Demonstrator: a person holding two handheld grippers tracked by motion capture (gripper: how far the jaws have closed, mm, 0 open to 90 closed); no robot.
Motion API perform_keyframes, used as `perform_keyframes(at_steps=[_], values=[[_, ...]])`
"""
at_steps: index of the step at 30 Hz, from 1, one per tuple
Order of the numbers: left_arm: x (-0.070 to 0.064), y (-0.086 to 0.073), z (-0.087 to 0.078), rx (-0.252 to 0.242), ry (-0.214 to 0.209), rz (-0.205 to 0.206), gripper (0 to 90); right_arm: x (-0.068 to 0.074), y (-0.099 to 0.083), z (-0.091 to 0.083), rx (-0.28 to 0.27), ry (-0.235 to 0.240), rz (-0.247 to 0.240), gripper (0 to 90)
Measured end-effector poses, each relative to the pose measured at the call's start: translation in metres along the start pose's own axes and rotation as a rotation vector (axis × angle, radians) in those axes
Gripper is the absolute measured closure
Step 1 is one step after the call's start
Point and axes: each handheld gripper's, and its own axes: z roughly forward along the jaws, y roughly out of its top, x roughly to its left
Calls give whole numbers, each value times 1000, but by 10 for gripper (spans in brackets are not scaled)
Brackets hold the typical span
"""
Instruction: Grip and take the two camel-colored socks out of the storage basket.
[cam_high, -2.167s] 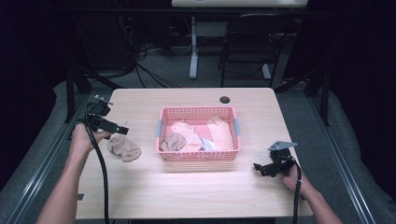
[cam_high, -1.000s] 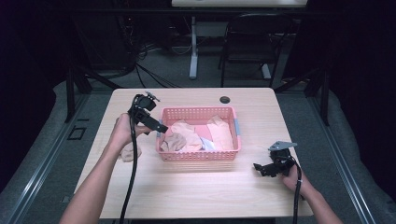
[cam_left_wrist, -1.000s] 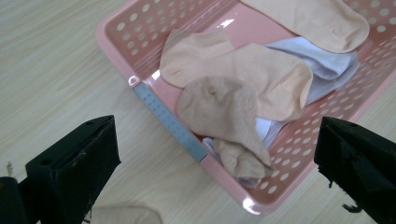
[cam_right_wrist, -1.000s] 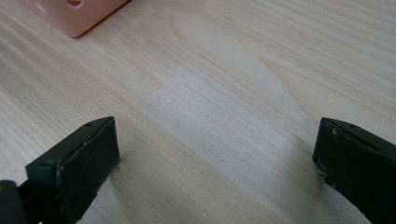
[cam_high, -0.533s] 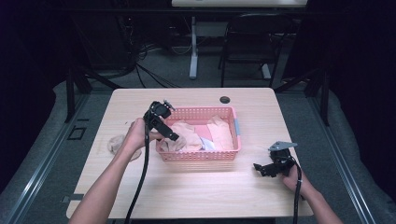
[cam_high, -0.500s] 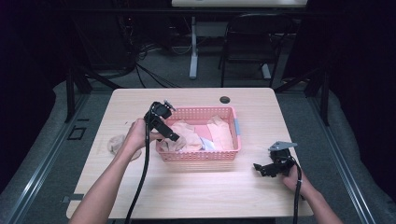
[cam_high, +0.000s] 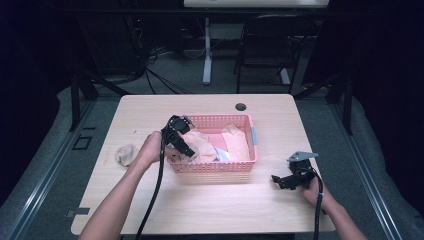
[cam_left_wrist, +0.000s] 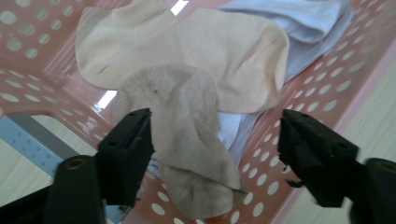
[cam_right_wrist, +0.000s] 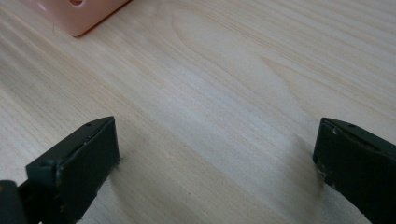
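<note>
The left hand-held gripper (cam_left_wrist: 212, 144) hangs spread wide over a beige sock (cam_left_wrist: 187, 140) at the left end of the pink basket (cam_high: 212, 166). The right hand-held gripper (cam_right_wrist: 215, 163), also spread, rests empty near the bench's (cam_high: 200, 205) right edge. 1 crumpled sock (cam_high: 125, 154) lies by the left edge.

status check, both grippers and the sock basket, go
Left gripper open, fingers straddling a beige sock in the pink basket. Right gripper open, idle over bare table. One sock lies outside, left of the basket.
</note>
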Motion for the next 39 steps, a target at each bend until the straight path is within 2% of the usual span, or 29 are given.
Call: perform_keyframes(at_steps=[4, 10, 12, 18, 24, 29, 33, 39], values=[[2, -2, 4, 5, -1, -8, 367, 0, 0, 0, 0, 0, 0, 0], [6, -7, 16, 46, 24, -31, 412, 0, 0, 0, 0, 0, 0, 0], [7, -8, 18, 49, 21, -38, 431, 0, 0, 0, 0, 0, 0, 0], [6, -9, 24, 70, 27, -37, 499, 0, 0, 0, 0, 0, 0, 0], [6, -9, 25, 91, 32, -30, 683, 0, 0, 0, -1, 0, 0, 0], [6, -10, 23, 80, 38, -35, 841, 0, 0, 0, -1, 0, 0, 0], [6, -8, 14, 53, 31, -41, 858, 0, 0, 0, -1, 1, 0, 0], [5, 2, -8, 3, 61, -26, 860, 0, 0, 0, -1, 1, 0, 0]])
